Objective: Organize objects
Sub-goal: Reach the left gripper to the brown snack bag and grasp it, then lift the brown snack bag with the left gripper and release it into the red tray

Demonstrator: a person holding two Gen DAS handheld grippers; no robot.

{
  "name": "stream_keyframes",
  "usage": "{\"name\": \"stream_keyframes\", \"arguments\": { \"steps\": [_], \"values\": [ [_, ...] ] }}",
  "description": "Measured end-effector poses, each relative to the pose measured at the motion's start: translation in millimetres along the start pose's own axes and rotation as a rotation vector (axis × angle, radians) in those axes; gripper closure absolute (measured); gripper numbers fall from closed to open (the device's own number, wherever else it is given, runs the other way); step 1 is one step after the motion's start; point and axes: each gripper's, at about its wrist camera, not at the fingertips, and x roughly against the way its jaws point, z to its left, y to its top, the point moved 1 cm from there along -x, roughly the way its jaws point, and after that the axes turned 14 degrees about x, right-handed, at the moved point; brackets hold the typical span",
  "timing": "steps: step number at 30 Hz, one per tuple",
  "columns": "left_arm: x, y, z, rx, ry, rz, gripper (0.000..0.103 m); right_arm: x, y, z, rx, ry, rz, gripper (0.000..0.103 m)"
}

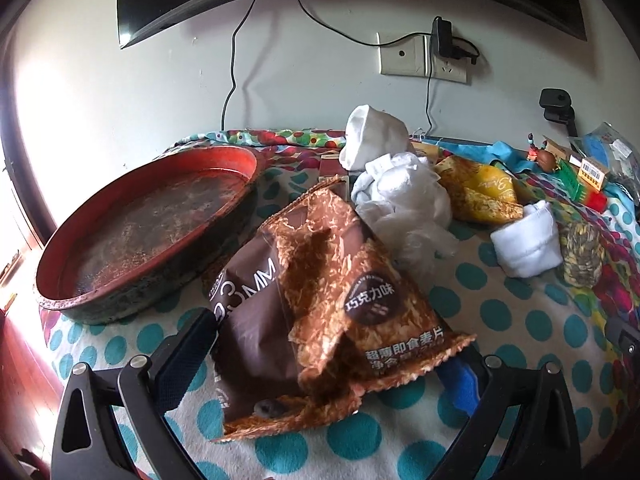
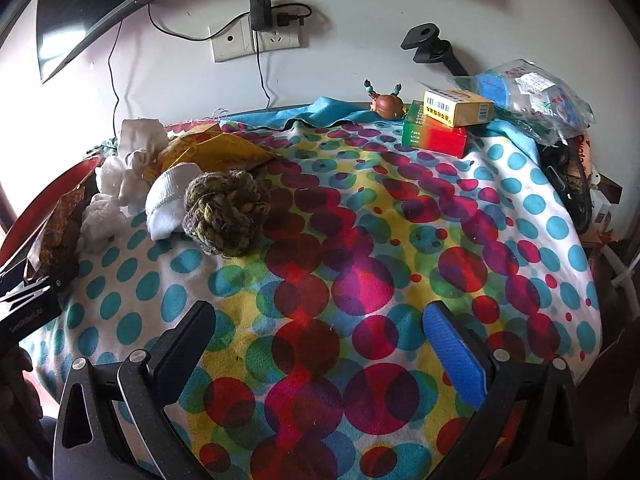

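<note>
1. our left gripper (image 1: 324, 364) pinches the brown snack bag (image 1: 320, 312), which lies on the dotted cloth (image 1: 520, 320) just right of the red tray (image 1: 100, 280)
2. our right gripper (image 2: 320, 344) is spread wide over the cloth, holding nothing
3. white socks (image 1: 400, 196) and a rope ball (image 2: 226, 216) sit behind the bag

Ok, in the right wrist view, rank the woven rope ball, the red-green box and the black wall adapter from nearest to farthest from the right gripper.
From the right gripper:
1. Woven rope ball, ahead to the left on the dotted cloth.
2. Red-green box, far right, under a yellow box.
3. Black wall adapter, up on the wall socket behind the table.
</note>
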Motion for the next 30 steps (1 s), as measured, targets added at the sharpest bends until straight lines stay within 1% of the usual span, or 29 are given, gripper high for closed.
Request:
{"name": "stream_keyframes", "arguments": {
  "steps": [5,6,7,8,10,11,12,13,15,16,20,21,23,25,27,30],
  "values": [
    [-6,4,3,0.006,0.007,-0.01,0.011,-2,0,5,0.042,-0.032,0.004,0.0],
    [-7,5,2,-0.001,0.015,-0.011,0.022,-3,0,6,0.052,-0.038,0.004,0.0],
    [-6,5,1,-0.016,0.026,-0.017,0.039,-3,0,7,0.059,-0.042,0.004,0.0],
    [-6,6,0,-0.028,0.037,-0.022,0.04,-3,0,7,0.061,-0.041,0.0,0.0],
    [-5,8,2,-0.018,0.029,-0.012,0.045,-3,0,7,0.061,-0.041,0.001,0.0],
    [-2,9,4,-0.02,0.04,-0.017,0.045,-3,-1,8,0.061,-0.041,0.0,0.0],
    [0,9,5,-0.023,0.041,-0.024,0.048,-3,-1,8,0.063,-0.041,-0.002,0.0],
    [2,10,5,-0.028,0.035,-0.027,0.054,-3,0,8,0.061,-0.042,-0.001,0.0],
    [7,12,7,-0.034,0.037,-0.031,0.057,-3,0,8,0.061,-0.042,0.0,0.0],
    [13,14,8,-0.031,0.027,-0.041,0.058,-4,0,8,0.062,-0.041,-0.001,0.0],
    [35,26,13,-0.025,-0.02,-0.073,0.059,-4,0,8,0.063,-0.039,-0.001,0.0],
    [40,31,14,-0.011,-0.012,-0.095,0.059,-4,0,8,0.063,-0.039,-0.001,0.0],
    [51,44,17,-0.006,-0.023,-0.131,0.059,-4,0,8,0.064,-0.038,0.0,0.0],
    [58,59,25,0.003,0.007,-0.172,0.059,-3,-1,9,0.065,-0.036,0.0,0.0],
    [59,75,42,0.043,0.026,-0.185,0.059,-3,-1,9,0.065,-0.036,0.0,0.0],
    [57,95,73,0.069,0.106,-0.21,0.059,-3,-1,9,0.065,-0.035,0.001,0.0]
  ]
}}
